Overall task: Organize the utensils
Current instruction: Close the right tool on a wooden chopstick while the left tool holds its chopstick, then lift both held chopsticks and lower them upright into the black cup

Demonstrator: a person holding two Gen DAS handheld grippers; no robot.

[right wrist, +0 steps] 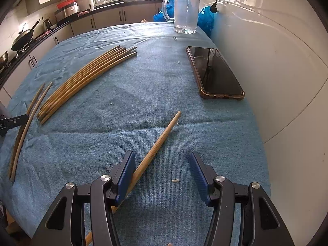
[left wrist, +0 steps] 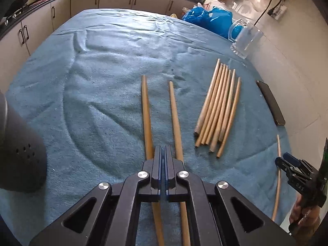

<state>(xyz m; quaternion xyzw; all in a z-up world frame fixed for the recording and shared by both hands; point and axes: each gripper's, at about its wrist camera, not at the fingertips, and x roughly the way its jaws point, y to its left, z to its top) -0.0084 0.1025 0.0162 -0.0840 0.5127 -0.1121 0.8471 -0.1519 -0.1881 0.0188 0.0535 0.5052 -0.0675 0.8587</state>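
Observation:
My left gripper [left wrist: 163,149] is shut with nothing between its pads. It hovers over two loose wooden chopsticks [left wrist: 146,112] [left wrist: 175,114] that lie side by side on the blue towel, one on each side of the closed fingers. A bundle of several chopsticks [left wrist: 217,106] [right wrist: 88,78] lies to their right. My right gripper [right wrist: 162,160] stands open over a single chopstick [right wrist: 162,141] that runs diagonally beside its left finger [right wrist: 127,164]. The pads do not press on it. The same two loose chopsticks [right wrist: 26,127] show at the left of the right wrist view.
A clear glass mug [right wrist: 185,10] [left wrist: 246,39] stands at the far right by the white wall, with a blue bag [left wrist: 209,18] behind it. A dark phone [right wrist: 215,73] lies near the wall edge. A dark object [left wrist: 18,153] sits at the left. Kitchen cabinets run behind the table.

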